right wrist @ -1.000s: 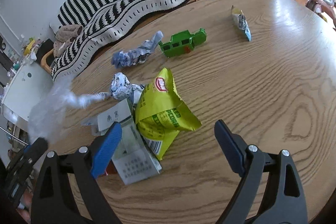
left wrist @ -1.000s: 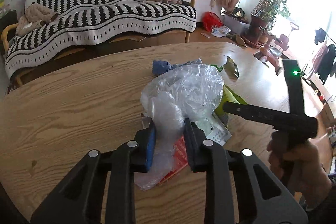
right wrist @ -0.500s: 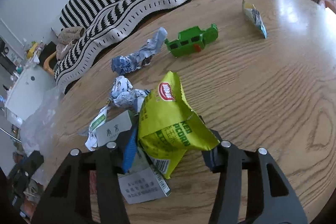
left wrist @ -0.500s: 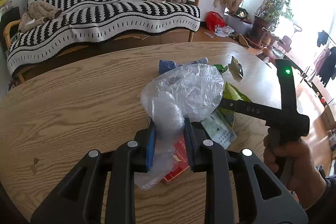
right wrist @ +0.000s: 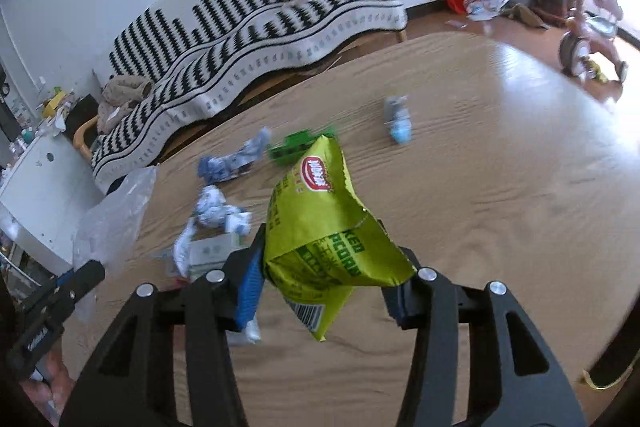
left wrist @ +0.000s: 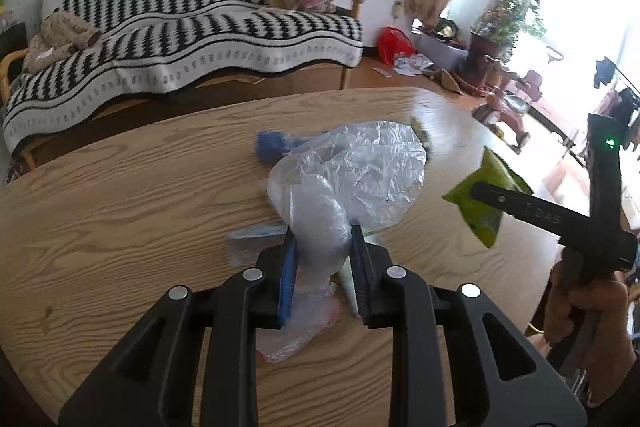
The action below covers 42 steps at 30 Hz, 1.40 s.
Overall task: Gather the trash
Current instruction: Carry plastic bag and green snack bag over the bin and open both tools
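Note:
My left gripper is shut on a clear plastic bag, which billows up above the wooden table. A yellow-green snack bag hangs lifted off the table, with my right gripper shut on its lower part. In the left wrist view that snack bag and the right gripper sit at the right, held by a person's hand. Crumpled blue-white wrappers, a white carton, a green toy and a small wrapper lie on the table.
A sofa under a black-and-white striped blanket runs behind the table. Potted plants, a red bag and a pink tricycle stand on the floor at the right. A white cabinet is at the left.
My right gripper closed on the yellow-green snack bag and lifted it up off the table. My left gripper kept its hold on the plastic bag and shifted slightly.

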### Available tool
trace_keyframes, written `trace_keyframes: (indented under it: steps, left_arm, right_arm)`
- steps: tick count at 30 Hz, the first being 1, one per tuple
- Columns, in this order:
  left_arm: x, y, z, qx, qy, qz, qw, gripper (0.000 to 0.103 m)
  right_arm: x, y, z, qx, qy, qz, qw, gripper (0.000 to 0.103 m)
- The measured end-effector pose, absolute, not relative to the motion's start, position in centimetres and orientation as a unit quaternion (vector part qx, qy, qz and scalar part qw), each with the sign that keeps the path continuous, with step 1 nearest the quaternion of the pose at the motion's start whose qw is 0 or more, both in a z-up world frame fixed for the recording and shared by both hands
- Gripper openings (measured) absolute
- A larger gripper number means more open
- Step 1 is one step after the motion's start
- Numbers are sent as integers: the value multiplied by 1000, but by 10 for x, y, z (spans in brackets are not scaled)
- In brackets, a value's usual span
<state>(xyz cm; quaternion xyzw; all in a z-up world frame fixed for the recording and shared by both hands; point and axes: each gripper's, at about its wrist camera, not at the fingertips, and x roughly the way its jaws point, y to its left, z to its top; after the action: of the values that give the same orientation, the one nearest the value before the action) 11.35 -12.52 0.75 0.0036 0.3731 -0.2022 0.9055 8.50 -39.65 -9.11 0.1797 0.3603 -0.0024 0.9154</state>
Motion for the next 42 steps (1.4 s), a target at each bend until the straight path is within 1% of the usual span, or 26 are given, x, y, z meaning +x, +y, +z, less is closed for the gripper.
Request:
trace_keyframes:
  steps: [6, 14, 18, 25, 32, 40, 42]
  left_arm:
    - [100, -194, 11, 17, 367, -252, 895, 24]
    - [61, -316, -4, 47, 370, -338, 864, 24]
    - [40, -372, -16, 61, 375, -376, 845, 24]
    - [5, -447, -42, 86, 387, -429, 812, 24]
    - [-11, -482, -65, 105, 399, -451, 791, 24]
    - [-14, -492, -75, 109, 403, -453, 788, 24]
    - [-15, -494, -74, 111, 404, -453, 787, 24]
  right_arm:
    - [23, -474, -82, 173, 350, -62, 919, 49]
    - [-79, -601, -96, 194, 352, -165, 900, 49]
    - [-126, -658, -116, 214, 370, -213, 879, 49]
    - [-168, -718, -166, 247, 427, -254, 832, 50]
    - [-184, -739, -187, 265, 447, -260, 814, 50]
    - [-177, -742, -186, 270, 445, -261, 813, 50]
    - [-178, -744, -187, 272, 444, -263, 812, 52]
